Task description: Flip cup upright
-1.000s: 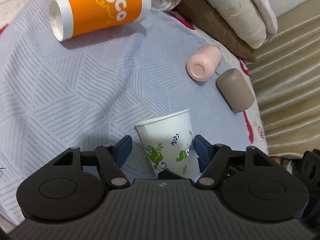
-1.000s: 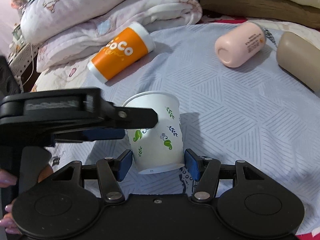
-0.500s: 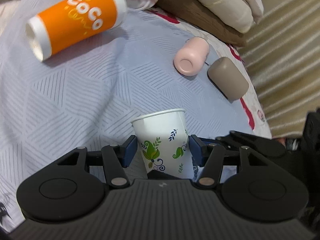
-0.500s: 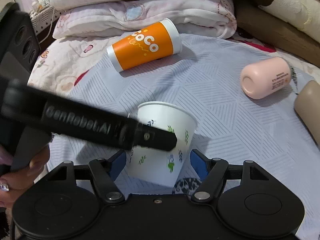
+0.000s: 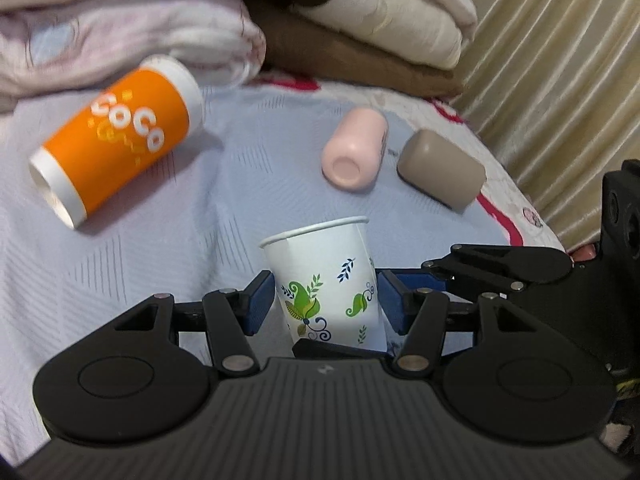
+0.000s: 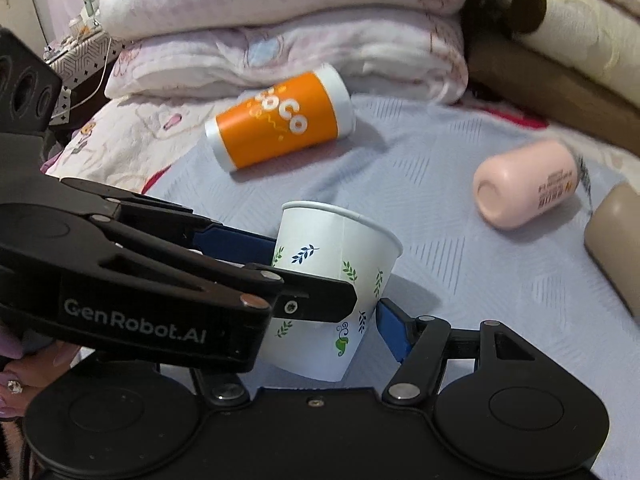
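Since the earlier frame the paper cup [image 5: 326, 280] has tipped closer to upright, its rim now pointing up and slightly away, and the left tongs [image 5: 324, 300] have swung so that the folded bedding looms larger ahead. Well ahead and to the left of the left tongs, the orange cup [image 5: 116, 148] lies on its side on the pale blue bedspread [image 5: 240, 184], its open end toward the camera. Between the left tongs' blue pads the paper cup stands tilted; the pads press its lower wall on both sides, so these tongs grip it. Ahead and to the right lie the pink bottle [image 5: 356, 148] and, just beside it, the taupe cylinder [image 5: 442, 168], both on their sides. From the right wrist, the right tongs [image 6: 320, 320] bracket the same cup: the right pad sits at its wall, while the left pad is hidden behind the left tongs' body, so I cannot tell whether they clamp.
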Demonstrator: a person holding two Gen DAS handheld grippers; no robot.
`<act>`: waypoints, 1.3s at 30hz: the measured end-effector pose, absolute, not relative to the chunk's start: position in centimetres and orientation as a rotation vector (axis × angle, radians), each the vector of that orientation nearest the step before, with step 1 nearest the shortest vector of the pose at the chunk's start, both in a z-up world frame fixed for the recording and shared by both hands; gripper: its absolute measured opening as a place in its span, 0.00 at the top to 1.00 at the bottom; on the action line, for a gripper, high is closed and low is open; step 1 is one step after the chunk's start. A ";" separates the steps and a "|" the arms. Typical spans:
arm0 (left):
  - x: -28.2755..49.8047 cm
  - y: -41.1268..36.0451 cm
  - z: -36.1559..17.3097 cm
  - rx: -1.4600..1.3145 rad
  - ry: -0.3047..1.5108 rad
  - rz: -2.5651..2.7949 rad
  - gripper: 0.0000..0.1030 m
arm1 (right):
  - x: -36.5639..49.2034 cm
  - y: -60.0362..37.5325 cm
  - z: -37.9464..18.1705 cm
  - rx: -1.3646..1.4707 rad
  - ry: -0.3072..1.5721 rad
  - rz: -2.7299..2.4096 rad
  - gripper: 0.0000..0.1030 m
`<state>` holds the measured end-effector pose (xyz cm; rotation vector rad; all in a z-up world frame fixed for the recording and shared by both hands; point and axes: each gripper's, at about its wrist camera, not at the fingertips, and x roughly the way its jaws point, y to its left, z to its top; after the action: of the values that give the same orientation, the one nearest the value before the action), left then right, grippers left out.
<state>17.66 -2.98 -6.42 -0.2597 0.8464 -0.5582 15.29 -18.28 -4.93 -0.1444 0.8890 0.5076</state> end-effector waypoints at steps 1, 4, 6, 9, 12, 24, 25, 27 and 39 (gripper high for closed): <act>17.6 -2.9 -6.3 -0.255 0.820 -0.555 0.46 | 15.2 -18.2 -4.9 -0.157 0.857 0.503 0.32; 17.5 -2.9 -6.1 -0.234 0.748 -0.545 0.46 | 14.7 -17.8 -5.1 -0.209 0.751 0.487 0.32; 17.4 -3.0 -6.1 -0.214 0.707 -0.538 0.46 | 14.4 -17.3 -5.4 -0.255 0.687 0.472 0.32; 17.1 -3.5 -6.3 -0.173 0.648 -0.519 0.46 | 13.8 -16.5 -6.4 -0.366 0.582 0.443 0.32; 16.8 -4.0 -6.7 -0.147 0.610 -0.505 0.46 | 13.6 -15.7 -7.3 -0.472 0.505 0.409 0.32; 16.7 -5.6 -7.5 -0.064 0.542 -0.506 0.46 | 15.2 -16.2 -8.8 -0.499 0.435 0.369 0.32; 16.9 -5.5 -7.6 -0.068 0.552 -0.508 0.46 | 15.3 -16.1 -8.8 -0.502 0.435 0.370 0.32; 17.2 -5.4 -7.8 -0.089 0.577 -0.518 0.46 | 15.3 -16.2 -9.0 -0.496 0.429 0.373 0.32; 17.7 -5.2 -8.5 -0.143 0.673 -0.557 0.38 | 15.6 -16.9 -9.3 -0.463 0.481 0.376 0.33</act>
<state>17.66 -5.17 -8.52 -0.1428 0.6732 -0.5572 15.64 -16.92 -9.33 -0.4626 0.4811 0.3762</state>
